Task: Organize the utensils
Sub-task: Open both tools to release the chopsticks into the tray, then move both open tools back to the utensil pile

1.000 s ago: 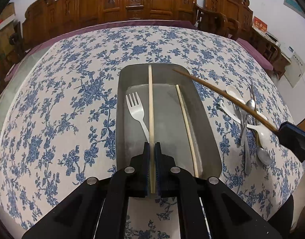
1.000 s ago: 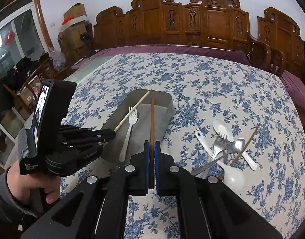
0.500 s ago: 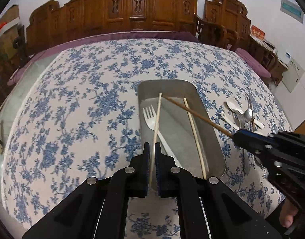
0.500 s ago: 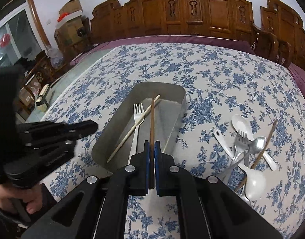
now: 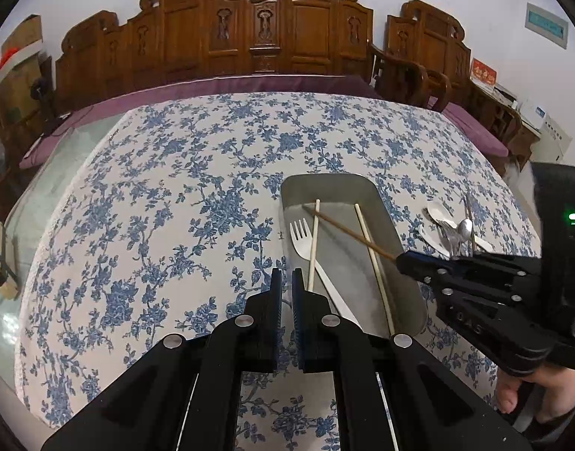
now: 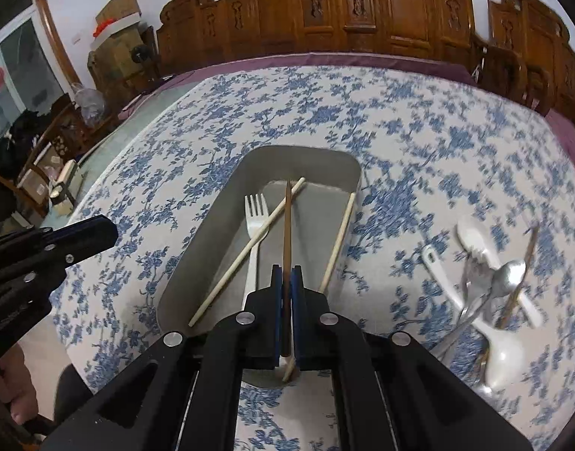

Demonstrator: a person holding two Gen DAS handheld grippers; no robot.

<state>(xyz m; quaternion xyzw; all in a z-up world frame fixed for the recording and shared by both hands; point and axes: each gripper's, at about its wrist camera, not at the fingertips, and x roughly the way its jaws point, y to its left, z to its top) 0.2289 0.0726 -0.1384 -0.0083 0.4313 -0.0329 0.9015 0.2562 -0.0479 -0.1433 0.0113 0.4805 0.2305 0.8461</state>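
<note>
A: What's the biggest thing here?

B: A table under a blue-flowered cloth [image 5: 182, 203], with carved wooden chairs [image 5: 257, 34] behind it. On the cloth sits a grey metal tray [image 6: 212, 248].

A: And inside the tray?

B: A white plastic fork [image 6: 254, 225] lying lengthwise, one pale chopstick [image 6: 246, 248] slanting across it, and a second pale chopstick [image 6: 338, 240] along the tray's right wall.

A: What about the grippers?

B: The right gripper [image 6: 286, 289] is clamped on a dark brown chopstick [image 6: 286, 225], which reaches forward over the tray and crosses the slanting pale one near its far tip. The left gripper [image 5: 285, 285] has its jaws drawn together with nothing between them, over the tray's near left edge.

A: Anything outside the tray?

B: To its right on the cloth is a heap of utensils [image 6: 490, 285]: white spoons, metal spoons and forks, and another brown chopstick [image 6: 520, 274] lying across them.
</note>
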